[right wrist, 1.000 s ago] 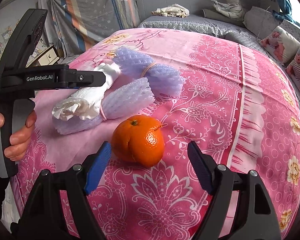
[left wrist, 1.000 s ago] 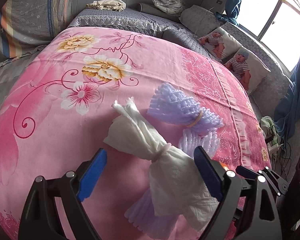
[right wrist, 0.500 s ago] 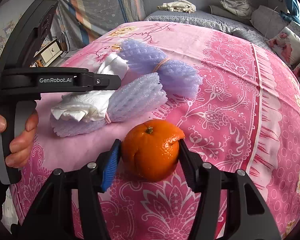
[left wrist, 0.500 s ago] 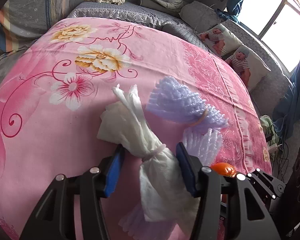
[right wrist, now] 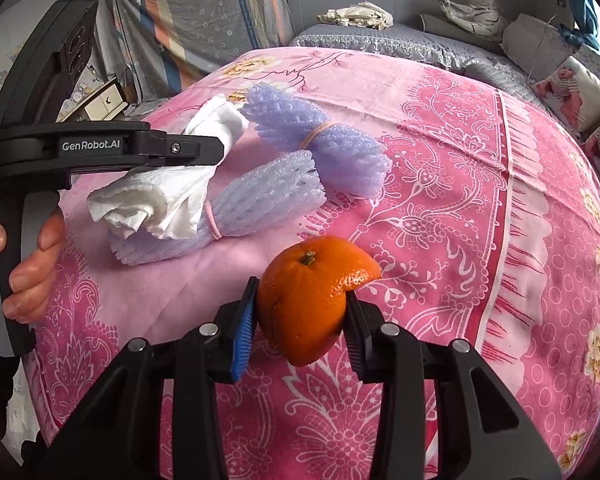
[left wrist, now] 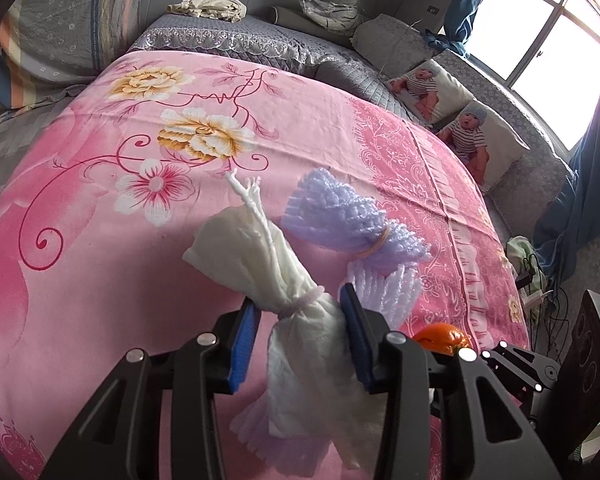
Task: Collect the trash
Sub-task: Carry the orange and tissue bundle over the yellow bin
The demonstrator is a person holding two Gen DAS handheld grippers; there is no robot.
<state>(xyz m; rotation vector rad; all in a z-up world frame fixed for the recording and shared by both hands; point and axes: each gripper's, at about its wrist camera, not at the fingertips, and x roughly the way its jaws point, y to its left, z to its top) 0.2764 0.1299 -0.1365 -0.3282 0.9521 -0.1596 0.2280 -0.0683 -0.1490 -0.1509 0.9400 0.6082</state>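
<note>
My left gripper (left wrist: 298,320) is shut on a white tissue bundle (left wrist: 260,256) tied at its waist, on the pink bedsheet (left wrist: 100,240). The bundle also shows in the right wrist view (right wrist: 160,196), under the left gripper's body (right wrist: 100,148). Two purple foam nets lie beside it: one further off (left wrist: 348,216) (right wrist: 320,144), one closer and partly under the tissue (left wrist: 384,288) (right wrist: 240,208). My right gripper (right wrist: 298,316) is shut on an orange peel (right wrist: 308,296), held a little above the sheet. The peel shows in the left wrist view (left wrist: 440,336).
Grey quilted bedding (left wrist: 228,36) with a folded cloth (left wrist: 208,6) lies beyond the pink sheet. Baby-print pillows (left wrist: 460,120) sit at the right under a window. A small cabinet (right wrist: 104,100) stands off the bed's left side.
Both grippers have closed: the left one on the tissue bundle's waist, the right one on the orange peel, which has lifted slightly off the sheet.
</note>
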